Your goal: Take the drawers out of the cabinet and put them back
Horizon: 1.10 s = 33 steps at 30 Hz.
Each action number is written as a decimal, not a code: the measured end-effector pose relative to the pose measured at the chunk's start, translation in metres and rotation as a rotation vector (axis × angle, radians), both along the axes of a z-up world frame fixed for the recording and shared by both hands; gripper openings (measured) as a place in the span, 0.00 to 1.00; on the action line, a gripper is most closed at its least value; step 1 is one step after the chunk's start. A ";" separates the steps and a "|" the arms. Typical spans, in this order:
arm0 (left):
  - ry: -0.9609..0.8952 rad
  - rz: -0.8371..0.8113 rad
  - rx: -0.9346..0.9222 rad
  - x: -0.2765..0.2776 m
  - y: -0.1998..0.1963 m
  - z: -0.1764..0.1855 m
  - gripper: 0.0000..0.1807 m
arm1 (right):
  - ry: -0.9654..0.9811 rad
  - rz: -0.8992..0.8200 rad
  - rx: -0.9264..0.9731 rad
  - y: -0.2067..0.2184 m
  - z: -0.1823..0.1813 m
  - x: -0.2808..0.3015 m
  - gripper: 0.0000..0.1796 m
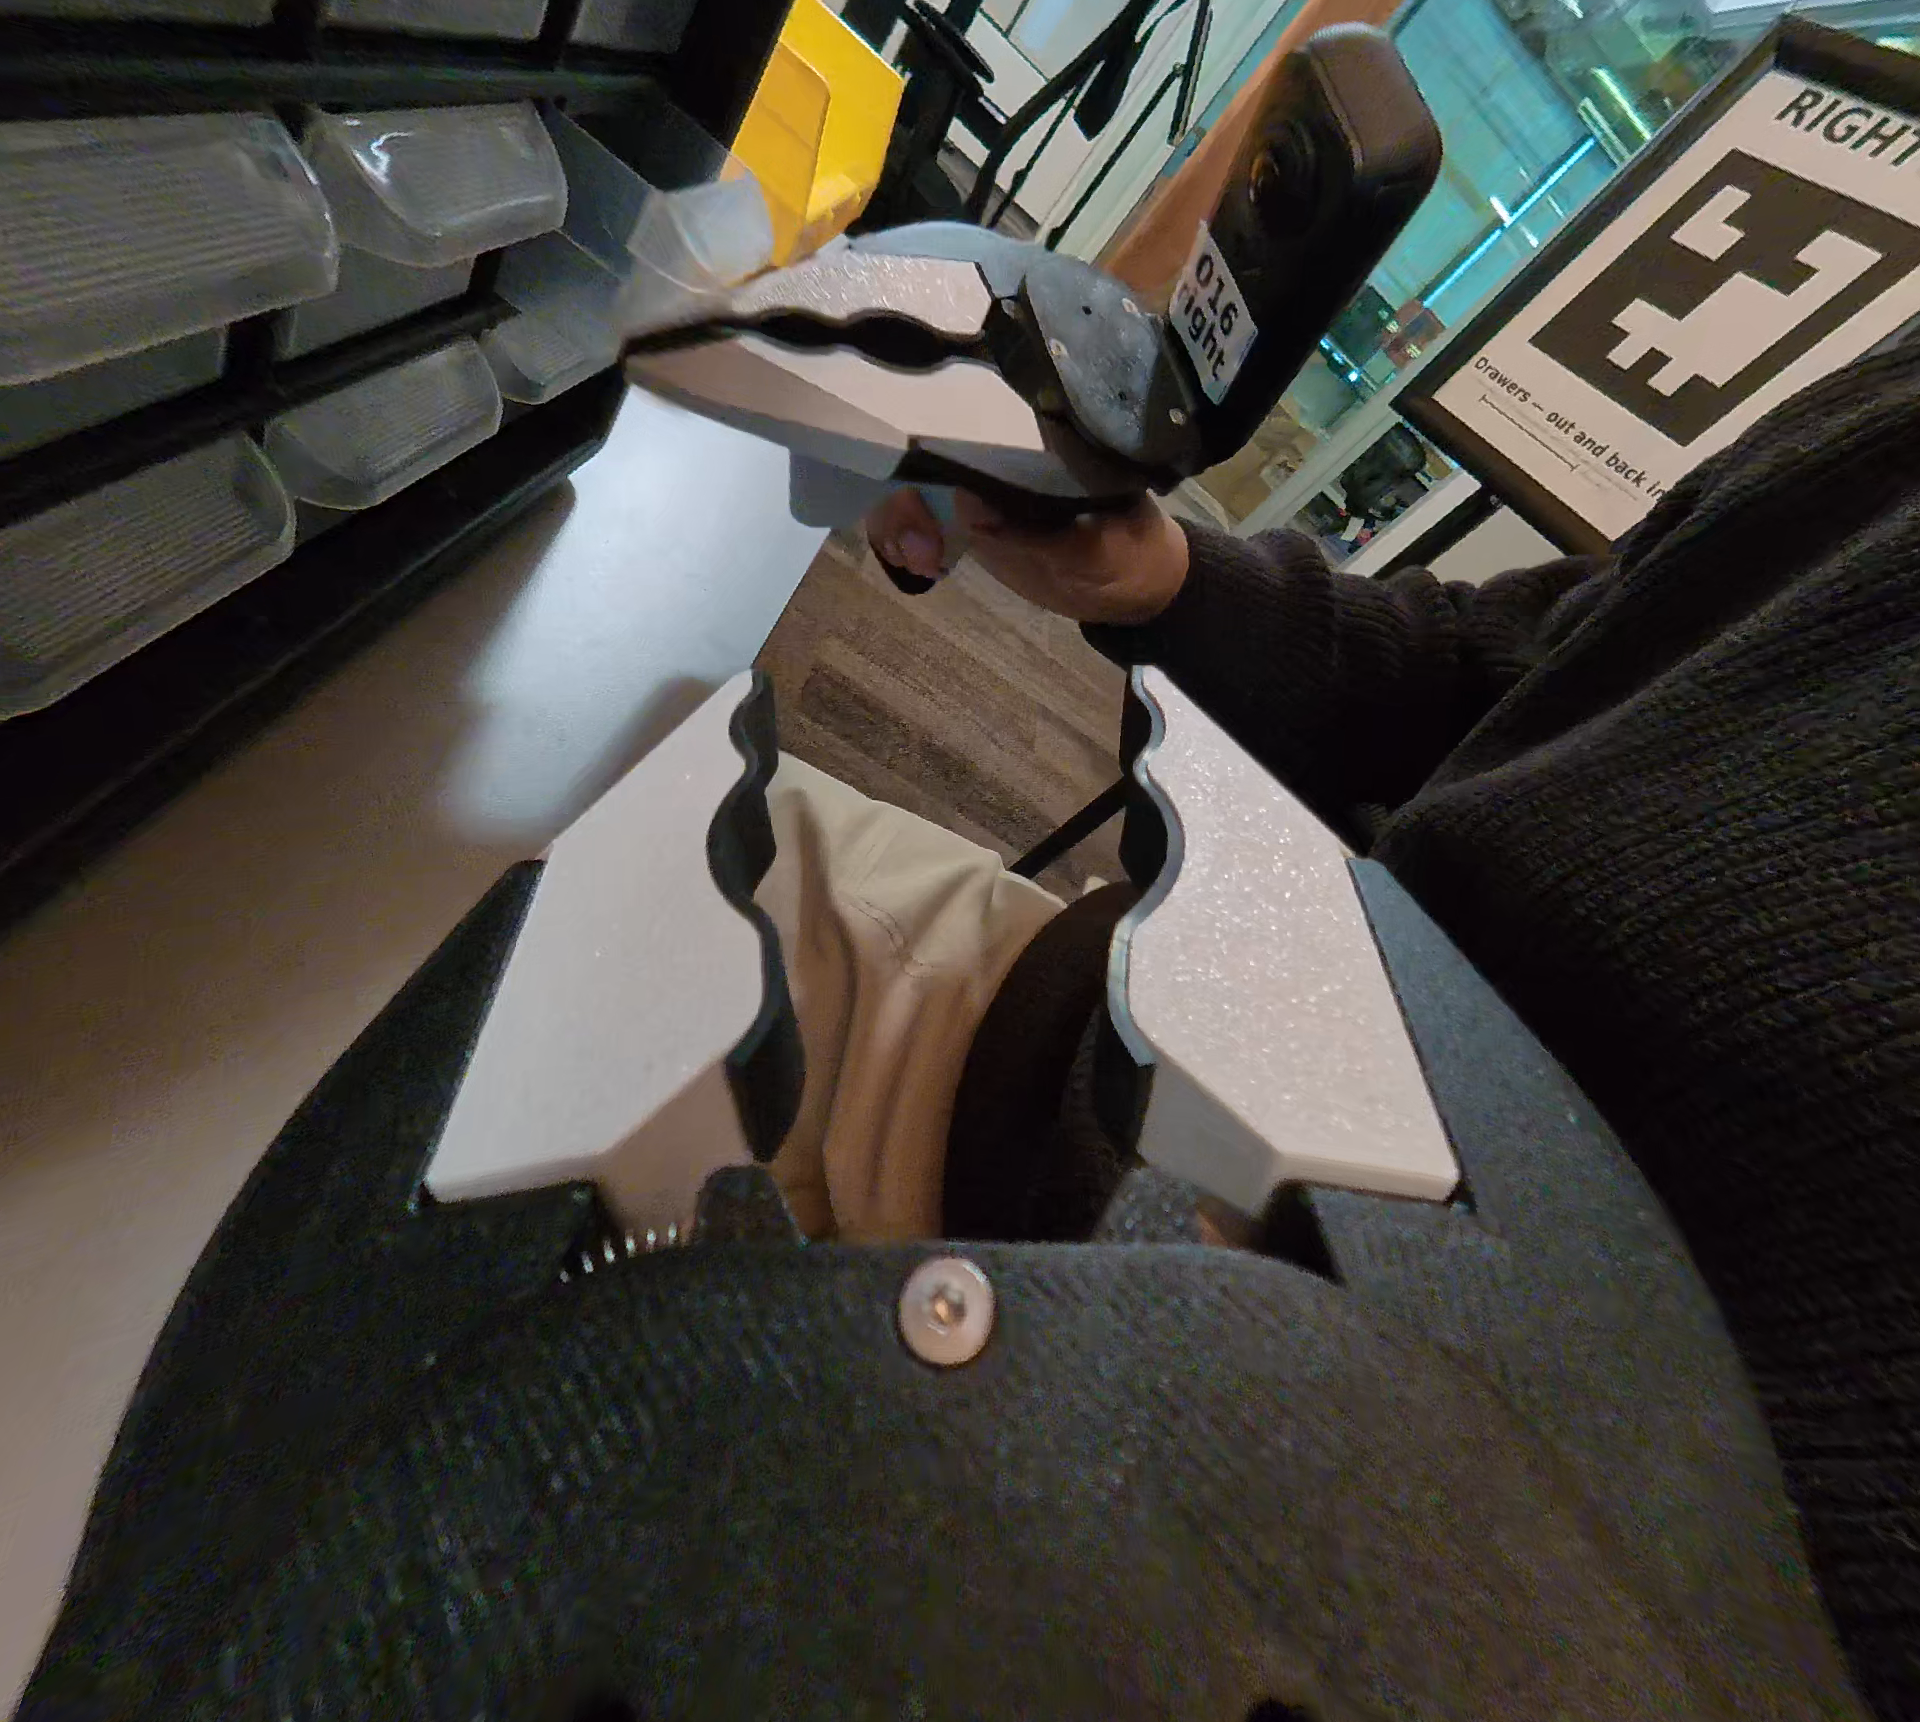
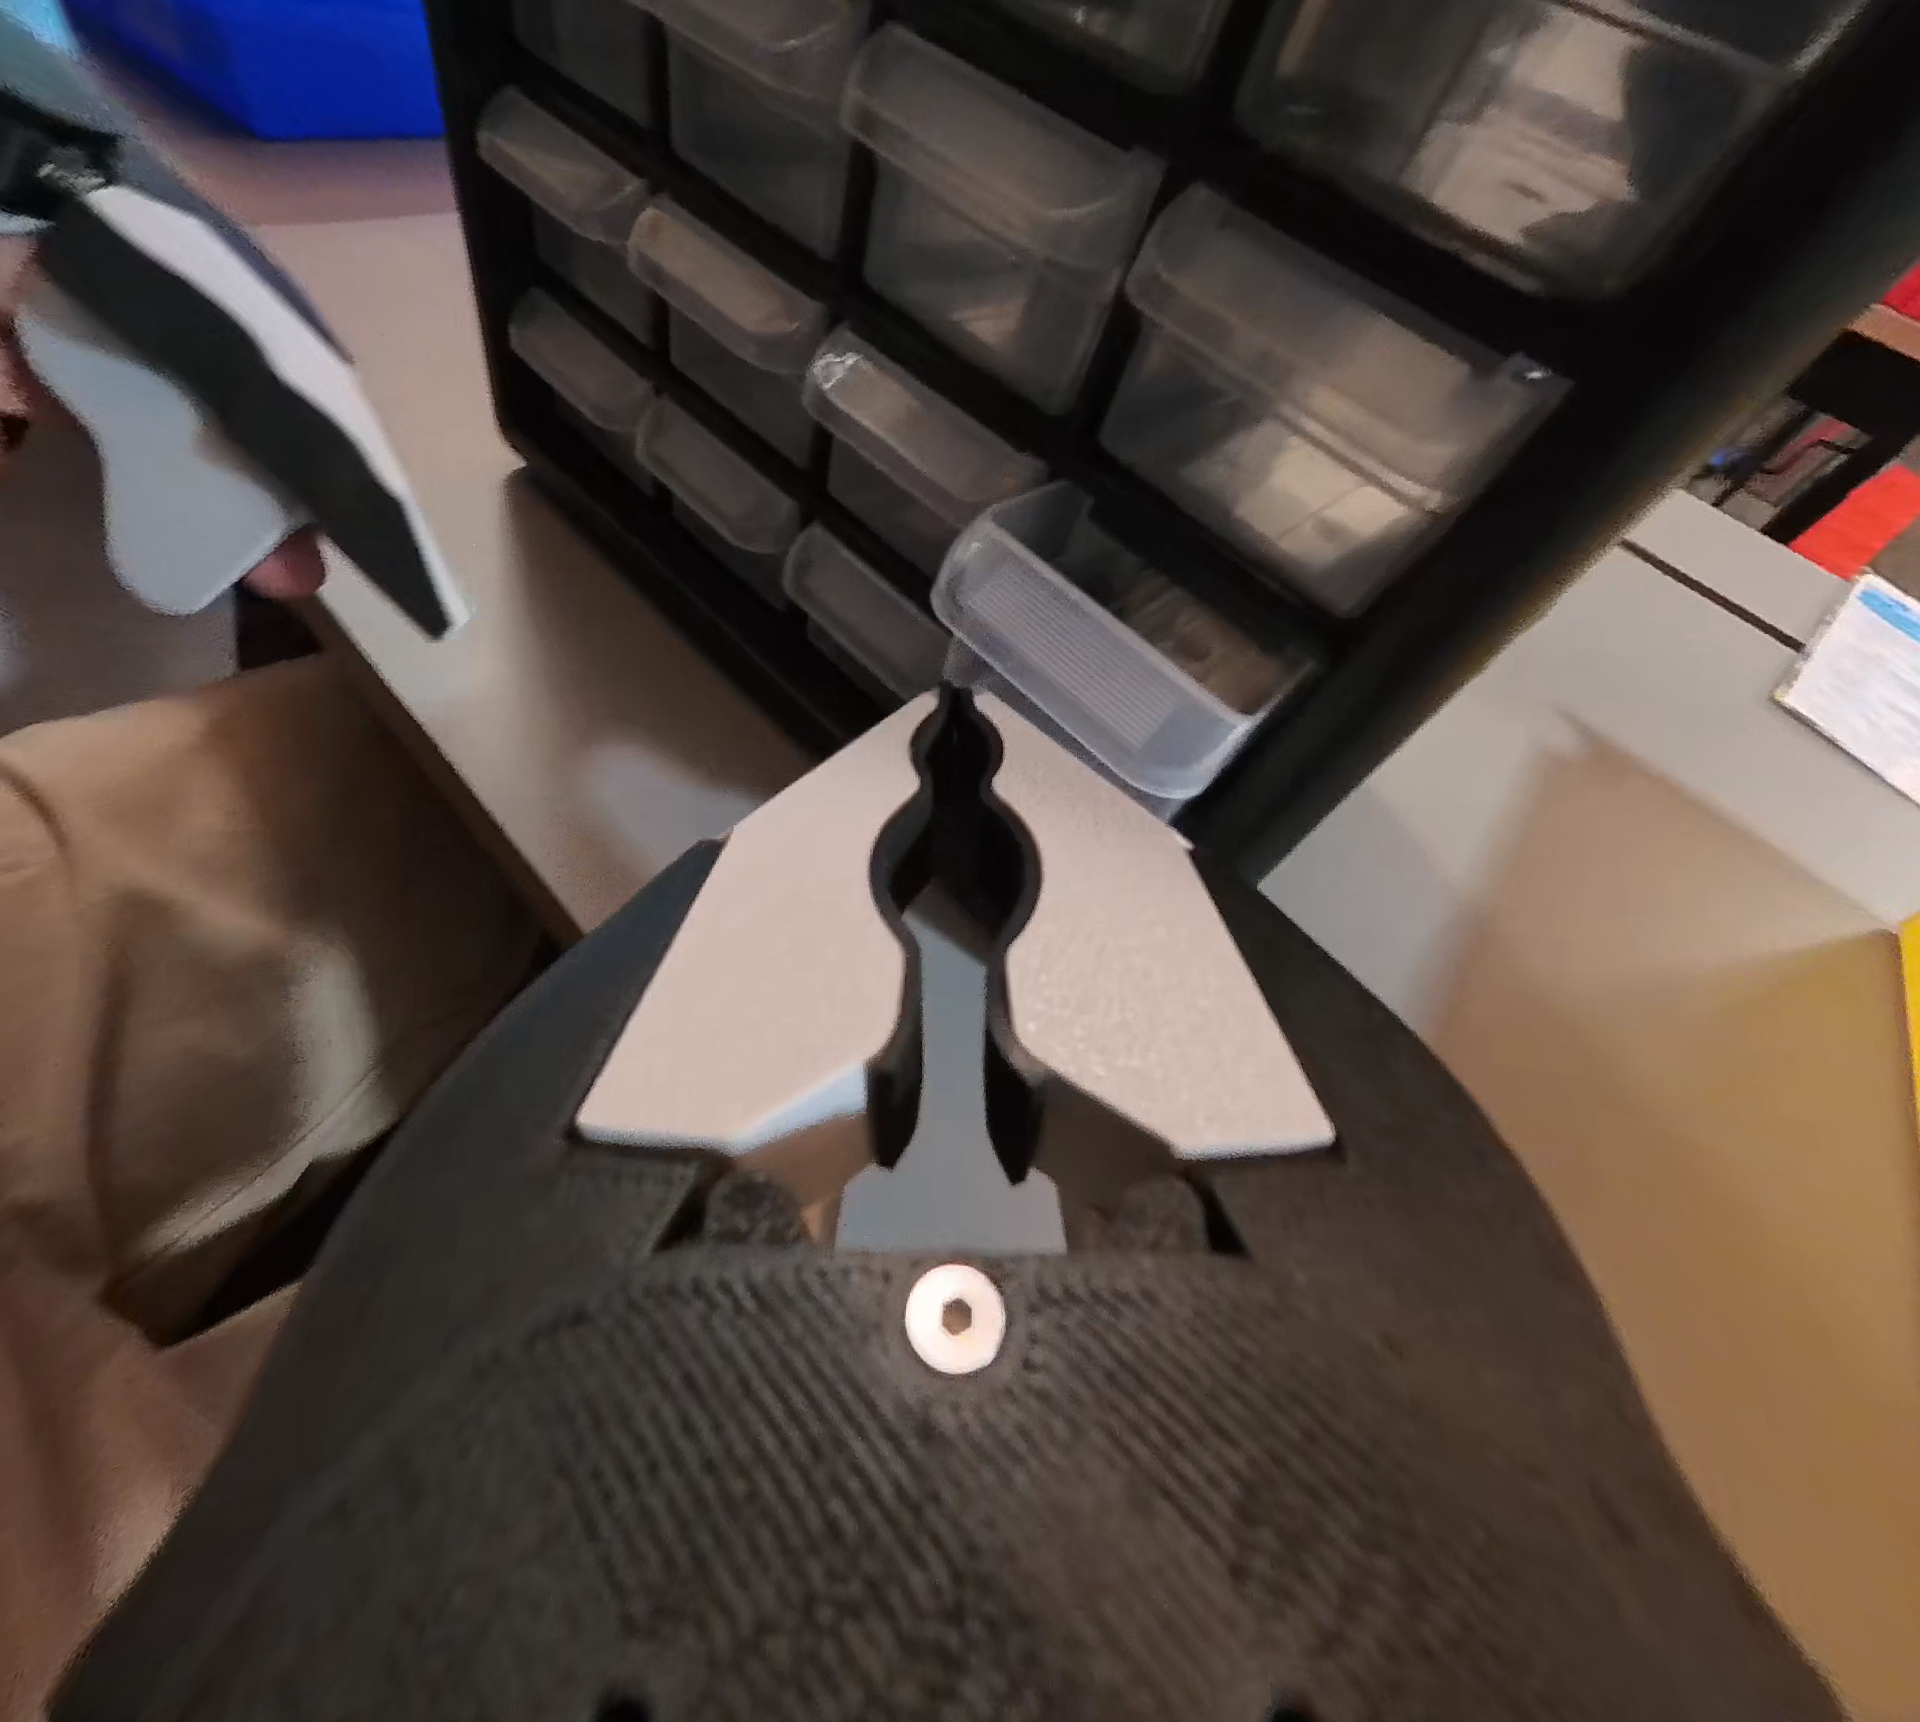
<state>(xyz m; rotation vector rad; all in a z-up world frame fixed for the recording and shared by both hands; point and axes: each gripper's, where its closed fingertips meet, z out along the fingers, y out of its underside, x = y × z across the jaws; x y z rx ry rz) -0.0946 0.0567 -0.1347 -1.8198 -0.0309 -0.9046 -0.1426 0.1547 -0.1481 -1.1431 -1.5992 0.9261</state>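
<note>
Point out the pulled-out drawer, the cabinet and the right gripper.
pulled-out drawer (image 2: 1091,670): right wrist view, ribbed front face.
cabinet (image 2: 1704,467): right wrist view, black side frame.
right gripper (image 2: 951,706): right wrist view, between its fingertips.

Sticker: a small white rectangular sticker (image 1: 1210,322) is carrying black print on the black oblong camera body (image 1: 1320,218) atop the right tongs (image 1: 636,342).
Sign: a black-framed white sign (image 1: 1714,301) is showing a black square marker with print above and below.
Sheet: a white-and-blue printed paper sheet (image 2: 1860,685) is lying on the grey worktop (image 2: 1455,737), too blurred to read.
</note>
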 end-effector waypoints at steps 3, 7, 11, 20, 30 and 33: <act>0.018 -0.011 -0.006 0.003 0.000 -0.003 0.36 | 0.020 -0.060 0.002 0.010 0.003 -0.007 0.00; 0.022 -0.024 -0.024 0.005 0.000 -0.008 0.37 | 0.025 -0.079 -0.019 0.014 0.003 -0.011 0.07; 0.010 -0.026 -0.030 0.004 0.000 -0.010 0.37 | 0.024 -0.079 -0.044 0.015 0.002 -0.012 0.07; 0.011 -0.029 -0.037 0.005 0.001 -0.012 0.37 | 0.015 -0.067 -0.035 0.011 0.001 -0.012 0.11; 0.010 -0.033 -0.036 0.006 0.000 -0.011 0.37 | -0.021 0.136 -0.093 -0.035 0.003 -0.009 0.19; 0.008 -0.036 -0.036 0.007 0.000 -0.011 0.37 | 0.054 0.137 -0.052 -0.040 0.019 -0.013 0.19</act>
